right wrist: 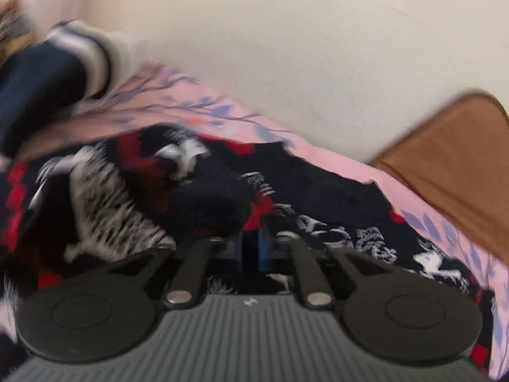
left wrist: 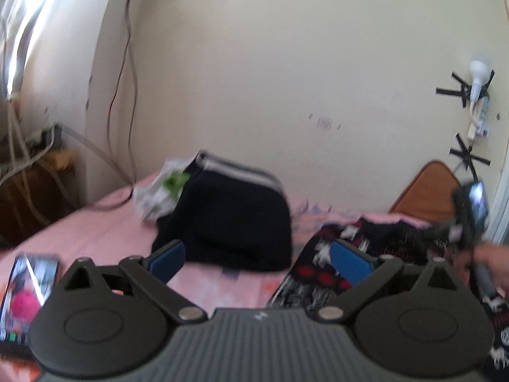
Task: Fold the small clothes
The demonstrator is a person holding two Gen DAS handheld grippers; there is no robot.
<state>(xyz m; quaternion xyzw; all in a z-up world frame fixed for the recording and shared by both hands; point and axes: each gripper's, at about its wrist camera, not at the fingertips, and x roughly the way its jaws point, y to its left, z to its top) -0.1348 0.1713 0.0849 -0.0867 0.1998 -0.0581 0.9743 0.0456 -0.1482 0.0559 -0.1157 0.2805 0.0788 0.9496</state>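
Observation:
A dark garment with a red and white pattern [right wrist: 334,191] lies crumpled on the pink bedsheet [right wrist: 318,149]. My right gripper [right wrist: 257,248] is shut, and a fold of that garment bunches up right at its tips. In the left wrist view the same patterned garment [left wrist: 321,280] spreads out at the lower right. The right gripper [left wrist: 445,232] and a person's hand [left wrist: 490,261] are blurred at its far edge. My left gripper [left wrist: 257,261] hovers open over the sheet with nothing between its blue pads [left wrist: 167,261]. Just beyond it sits a folded black garment with grey-white stripes [left wrist: 235,222].
A phone [left wrist: 28,286] lies on the bed at the lower left. White and green printed material [left wrist: 159,191] sits behind the black garment. A brown cushion [left wrist: 426,187] leans on the wall at the right. Cables [left wrist: 127,95] hang at the left, and a bulb [left wrist: 478,76] is taped to the wall.

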